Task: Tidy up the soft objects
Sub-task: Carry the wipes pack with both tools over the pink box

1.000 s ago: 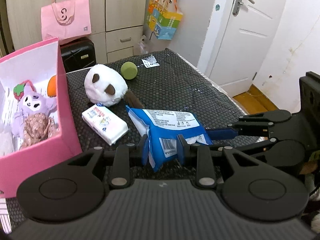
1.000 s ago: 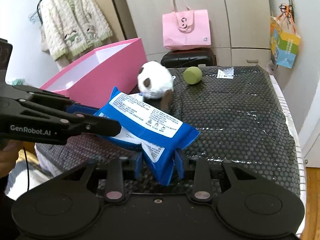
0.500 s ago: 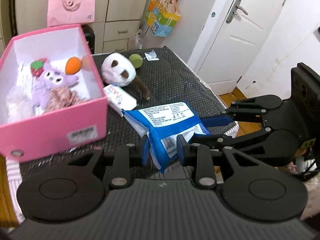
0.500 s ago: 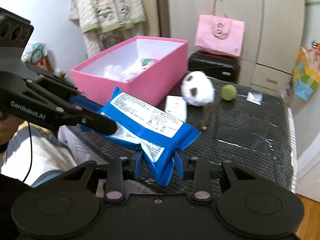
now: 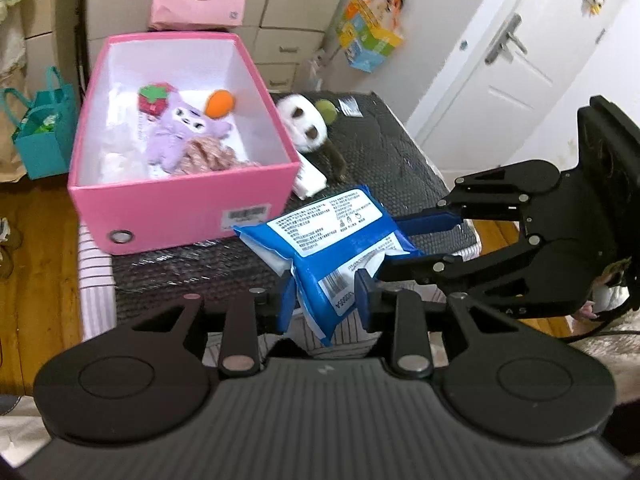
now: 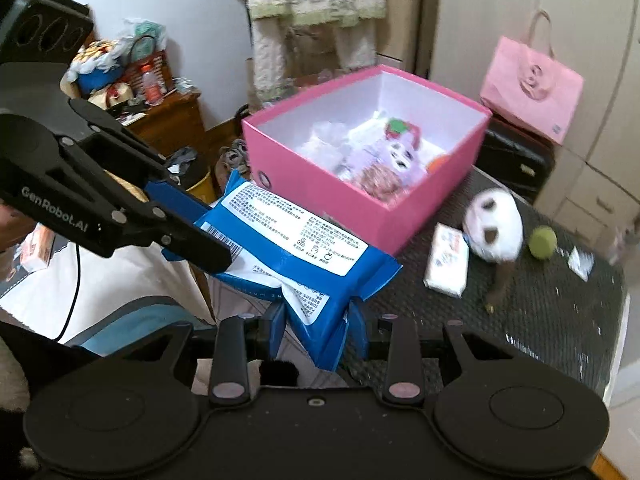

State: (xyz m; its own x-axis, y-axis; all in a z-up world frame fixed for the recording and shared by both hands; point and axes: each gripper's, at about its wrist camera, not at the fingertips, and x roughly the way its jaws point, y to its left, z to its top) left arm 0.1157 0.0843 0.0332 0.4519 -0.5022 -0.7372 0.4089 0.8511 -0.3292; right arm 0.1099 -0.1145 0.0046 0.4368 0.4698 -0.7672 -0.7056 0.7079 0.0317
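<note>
Black dimpled mat covers the table beside wardrobes.

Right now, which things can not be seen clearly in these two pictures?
- Left wrist view: white packet half hidden behind the pink box.
- Both views: panda plush blurred.
- Both views: print on the blue pack too small to read.
- Right wrist view: box contents blurred.

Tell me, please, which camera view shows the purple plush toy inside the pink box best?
The left wrist view. It looks down into the pink box, so the purple plush toy shows its face and body fairly sharply. In the right wrist view the same toy is blurred by motion and partly hidden among the other things in the box.
</note>
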